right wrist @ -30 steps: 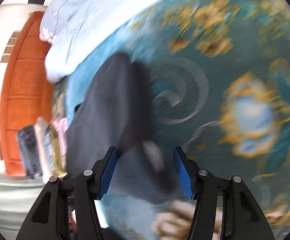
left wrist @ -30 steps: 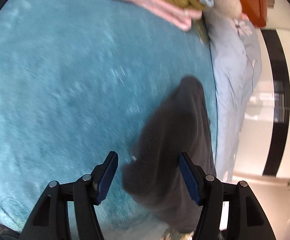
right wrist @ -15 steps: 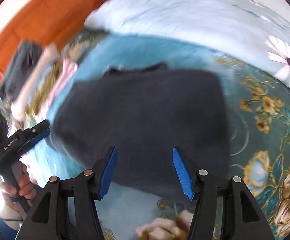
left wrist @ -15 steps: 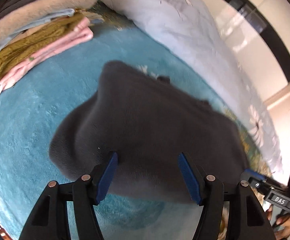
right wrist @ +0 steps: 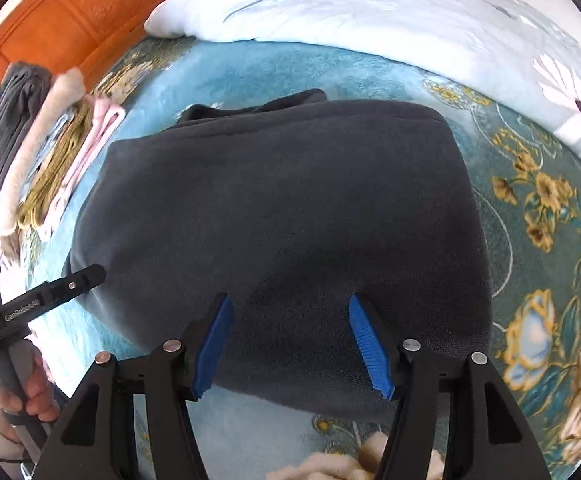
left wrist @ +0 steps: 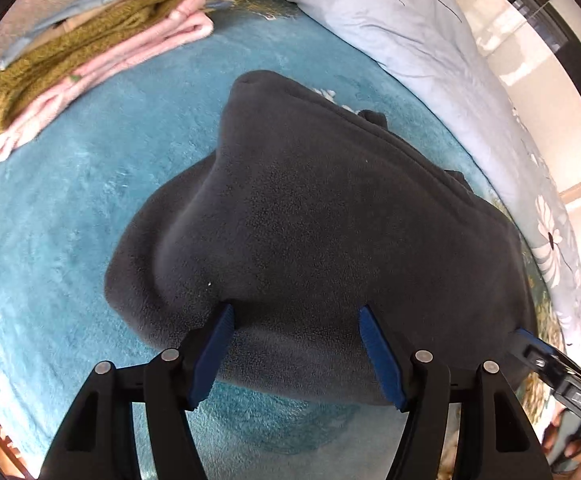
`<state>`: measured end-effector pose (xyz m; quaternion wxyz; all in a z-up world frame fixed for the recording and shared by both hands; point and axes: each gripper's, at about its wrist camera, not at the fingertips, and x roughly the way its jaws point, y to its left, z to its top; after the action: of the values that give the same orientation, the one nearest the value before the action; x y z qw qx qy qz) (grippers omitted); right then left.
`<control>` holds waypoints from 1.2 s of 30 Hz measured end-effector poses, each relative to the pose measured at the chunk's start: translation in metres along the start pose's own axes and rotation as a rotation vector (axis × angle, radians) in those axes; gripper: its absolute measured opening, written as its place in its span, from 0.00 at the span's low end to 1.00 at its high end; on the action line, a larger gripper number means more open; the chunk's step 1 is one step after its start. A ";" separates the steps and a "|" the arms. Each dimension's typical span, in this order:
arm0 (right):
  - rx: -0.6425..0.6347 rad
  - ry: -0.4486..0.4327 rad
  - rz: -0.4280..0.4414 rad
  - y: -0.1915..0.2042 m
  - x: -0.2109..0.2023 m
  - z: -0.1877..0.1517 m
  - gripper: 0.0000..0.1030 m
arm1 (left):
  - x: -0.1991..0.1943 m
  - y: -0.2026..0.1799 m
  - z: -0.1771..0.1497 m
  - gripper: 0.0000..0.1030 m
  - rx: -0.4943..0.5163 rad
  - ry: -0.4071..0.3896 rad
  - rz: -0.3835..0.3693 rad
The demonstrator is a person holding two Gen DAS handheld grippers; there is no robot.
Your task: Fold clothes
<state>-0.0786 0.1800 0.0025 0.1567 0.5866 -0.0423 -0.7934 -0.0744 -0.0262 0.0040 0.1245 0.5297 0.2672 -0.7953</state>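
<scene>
Both claws, left (left wrist: 294,354) and right (right wrist: 290,346), gape apart over the fleece's (right wrist: 282,216) near hem. It lies flat on the bed (right wrist: 530,248) ahead; you're placed to pinch and fold away.

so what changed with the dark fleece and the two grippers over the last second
Both grippers swung round to face the dark fleece square on; left gripper and right gripper now press open into its near edge. Nothing gripped. Folded stack unchanged.
</scene>
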 end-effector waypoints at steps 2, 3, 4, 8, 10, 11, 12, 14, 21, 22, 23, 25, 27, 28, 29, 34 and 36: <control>0.007 -0.034 0.045 -0.005 -0.012 -0.003 0.60 | -0.004 -0.012 -0.017 0.77 -0.035 -0.055 0.023; 0.010 -0.048 0.047 -0.009 -0.012 -0.005 0.60 | -0.001 -0.021 -0.026 0.84 -0.042 -0.068 0.012; 0.014 -0.060 0.040 -0.016 -0.016 -0.011 0.61 | 0.002 -0.030 -0.035 0.89 -0.048 -0.079 -0.002; 0.017 -0.060 -0.004 -0.046 -0.025 -0.040 0.77 | 0.013 -0.080 -0.066 0.94 0.039 -0.029 -0.006; -0.015 -0.055 -0.048 -0.056 -0.029 -0.056 0.82 | 0.020 -0.100 -0.080 0.94 0.080 0.005 0.019; -0.033 -0.054 -0.072 -0.061 -0.030 -0.063 0.82 | 0.024 -0.110 -0.087 0.94 0.101 0.023 0.032; -0.053 -0.056 -0.102 -0.065 -0.030 -0.070 0.82 | 0.029 -0.115 -0.094 0.94 0.104 0.037 0.058; -0.084 -0.066 -0.153 -0.074 -0.031 -0.083 0.82 | 0.040 -0.124 -0.106 0.94 0.104 0.065 0.118; -0.105 -0.147 -0.246 -0.095 -0.011 -0.093 0.85 | 0.042 -0.136 -0.125 1.00 0.025 -0.056 0.212; -0.123 -0.158 -0.257 -0.094 -0.007 -0.092 0.85 | 0.042 -0.135 -0.126 1.00 0.015 -0.075 0.195; -0.154 -0.179 -0.267 -0.091 -0.004 -0.091 0.85 | 0.044 -0.134 -0.127 1.00 0.008 -0.075 0.192; -0.209 -0.204 -0.291 -0.086 0.002 -0.090 0.85 | 0.049 -0.133 -0.130 1.00 -0.004 -0.076 0.208; -0.214 -0.216 -0.289 -0.085 0.007 -0.088 0.85 | 0.052 -0.135 -0.134 1.00 0.008 -0.102 0.248; -0.208 -0.226 -0.281 -0.086 0.008 -0.088 0.85 | 0.054 -0.138 -0.136 1.00 0.023 -0.121 0.265; -0.203 -0.233 -0.274 -0.087 0.010 -0.089 0.85 | 0.054 -0.140 -0.138 1.00 0.038 -0.142 0.278; -0.233 -0.252 -0.252 -0.089 0.010 -0.093 0.85 | 0.054 -0.145 -0.145 1.00 0.063 -0.199 0.294; -0.228 -0.251 -0.240 -0.091 0.011 -0.093 0.85 | 0.053 -0.146 -0.147 1.00 0.074 -0.223 0.298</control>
<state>-0.0119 0.2737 -0.0593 0.1199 0.4624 0.0989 -0.8730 -0.0521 0.1810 -0.0448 0.2502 0.4765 0.1409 -0.8310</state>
